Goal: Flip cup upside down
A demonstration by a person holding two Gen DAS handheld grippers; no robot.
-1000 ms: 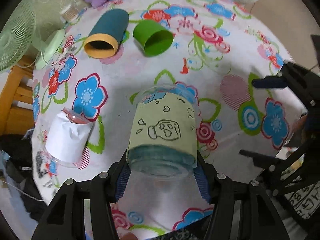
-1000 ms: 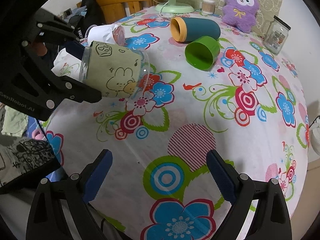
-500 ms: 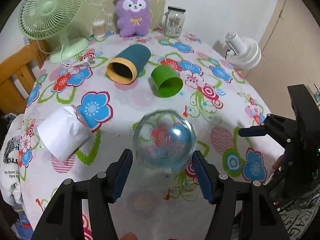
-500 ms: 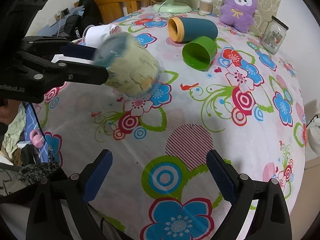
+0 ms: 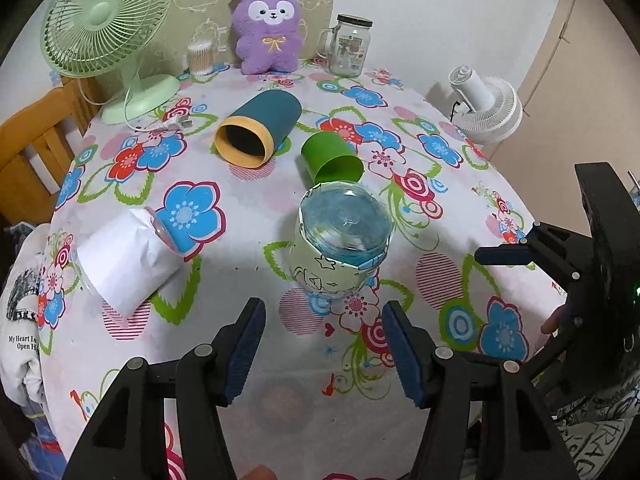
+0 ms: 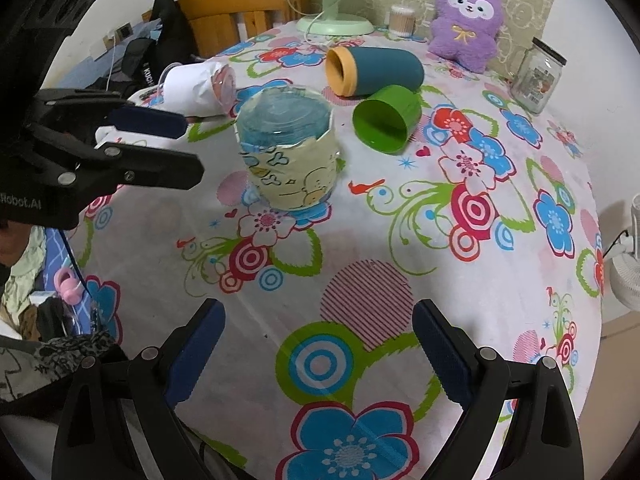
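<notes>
Cup [image 5: 343, 240]: stands mouth-down on the floral tablecloth [image 5: 248, 208], thick clear base up, cartoon-printed paper sleeve inverted — no longer clamped as half a second ago, when it hung base-first toward the lens between the left pads.
Meaning for the task: flip looks done; only backing the tool away without nudging the cup seems left.
Left gripper [image 5: 324, 350]: spread wide, holding nothing, blue pads [image 5: 246, 346] just short of the cup on its near side and clear of the sleeve. A second ago: shut on the cup, tilted over the cloth.
Right gripper [image 6: 320, 352]: also wide apart and empty, well apart from the cup, hovering over the near edge of the table — same pose as in both earlier views.
Cup from the right view [image 6: 289, 148]: upright on its rim, rim flat on the cloth as far as can be told, left tool's fingers beside it with a gap.
White paper-wrapped cup [image 5: 120, 256]: on its side, left of the flipped one, unmoved.
Green cup [image 5: 332, 160]: on its side just beyond, unmoved.
Teal tumbler [image 5: 260, 128]: lying with its yellow rim toward the camera, unchanged.
Far edge: green fan [image 5: 108, 40], purple plush [image 5: 270, 28], glass jar [image 5: 348, 46] — all as before.
</notes>
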